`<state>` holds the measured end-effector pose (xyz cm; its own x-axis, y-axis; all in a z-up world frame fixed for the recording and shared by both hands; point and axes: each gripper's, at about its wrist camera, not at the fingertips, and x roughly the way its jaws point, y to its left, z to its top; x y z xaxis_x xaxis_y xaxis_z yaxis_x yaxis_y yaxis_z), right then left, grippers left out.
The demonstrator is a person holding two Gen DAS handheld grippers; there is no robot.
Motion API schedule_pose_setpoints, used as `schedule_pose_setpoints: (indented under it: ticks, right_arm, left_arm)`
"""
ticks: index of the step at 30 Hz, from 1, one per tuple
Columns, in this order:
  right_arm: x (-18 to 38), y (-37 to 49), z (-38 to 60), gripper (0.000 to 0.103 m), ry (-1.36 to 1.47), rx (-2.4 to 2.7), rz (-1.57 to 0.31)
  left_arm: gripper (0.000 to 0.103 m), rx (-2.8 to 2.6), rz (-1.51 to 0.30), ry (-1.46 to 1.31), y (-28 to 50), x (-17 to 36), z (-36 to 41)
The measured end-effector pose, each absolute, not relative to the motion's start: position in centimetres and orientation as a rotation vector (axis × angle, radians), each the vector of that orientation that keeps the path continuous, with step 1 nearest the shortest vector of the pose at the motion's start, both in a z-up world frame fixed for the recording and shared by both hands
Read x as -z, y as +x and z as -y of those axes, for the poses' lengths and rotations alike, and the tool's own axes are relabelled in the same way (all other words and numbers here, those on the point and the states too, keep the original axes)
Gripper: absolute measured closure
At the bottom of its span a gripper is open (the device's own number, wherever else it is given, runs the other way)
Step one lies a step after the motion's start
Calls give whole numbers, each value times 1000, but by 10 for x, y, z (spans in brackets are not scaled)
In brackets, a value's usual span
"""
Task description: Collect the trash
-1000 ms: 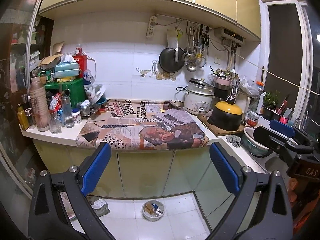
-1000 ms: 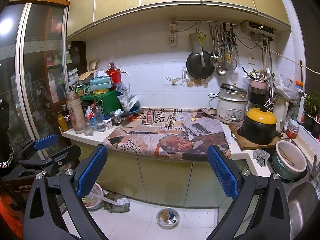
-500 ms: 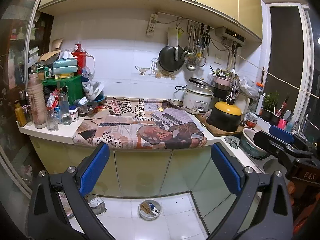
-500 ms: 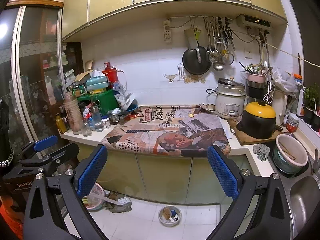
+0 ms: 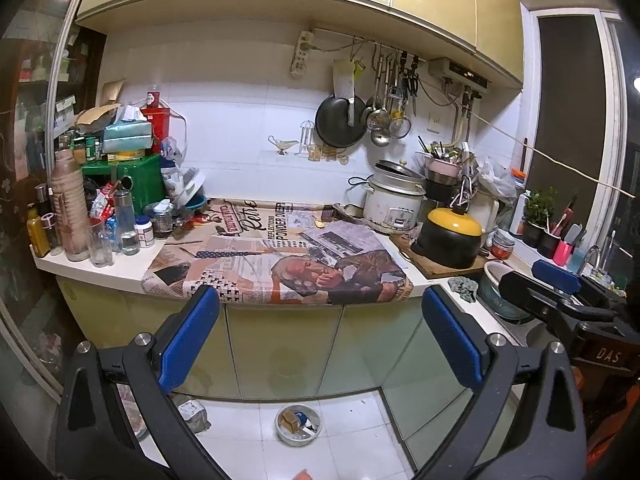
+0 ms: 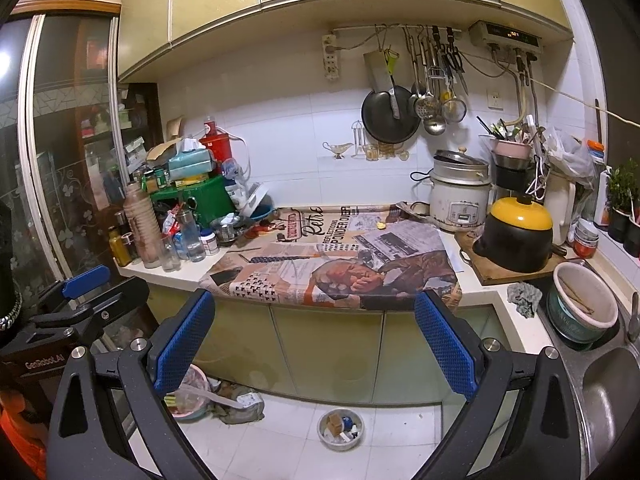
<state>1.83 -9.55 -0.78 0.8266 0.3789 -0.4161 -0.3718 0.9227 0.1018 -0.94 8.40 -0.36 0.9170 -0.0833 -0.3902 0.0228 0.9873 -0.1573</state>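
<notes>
A newspaper-print cloth (image 5: 280, 256) (image 6: 332, 260) covers the kitchen counter ahead. A small yellow scrap (image 5: 319, 223) (image 6: 381, 225) lies on it near the back. A metal bowl of scraps (image 5: 298, 424) (image 6: 341, 429) stands on the floor below. Crumpled litter (image 6: 236, 402) lies on the floor at the left, beside a pink tub (image 6: 191, 390). My left gripper (image 5: 320, 340) is open and empty, held back from the counter. My right gripper (image 6: 316, 336) is open and empty, also held back. Each gripper shows at the edge of the other's view.
Bottles and jars (image 5: 80, 216) crowd the counter's left end by a green box (image 5: 132, 176). A rice cooker (image 5: 394, 204), a black pot with yellow lid (image 5: 450, 236) and a sink basin (image 6: 580, 306) stand at the right. Pans and utensils hang on the wall.
Both views have shifted slightly and drawn a little back from the counter. Both grippers stay open and empty.
</notes>
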Motion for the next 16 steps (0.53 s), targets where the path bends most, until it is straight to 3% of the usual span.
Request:
schedule_pose_setpoints:
  ticks: [16]
  right_arm:
    - [15, 58, 98, 3, 37, -420, -473]
  left_arm:
    - [1, 36, -444, -122, 34, 6, -74]
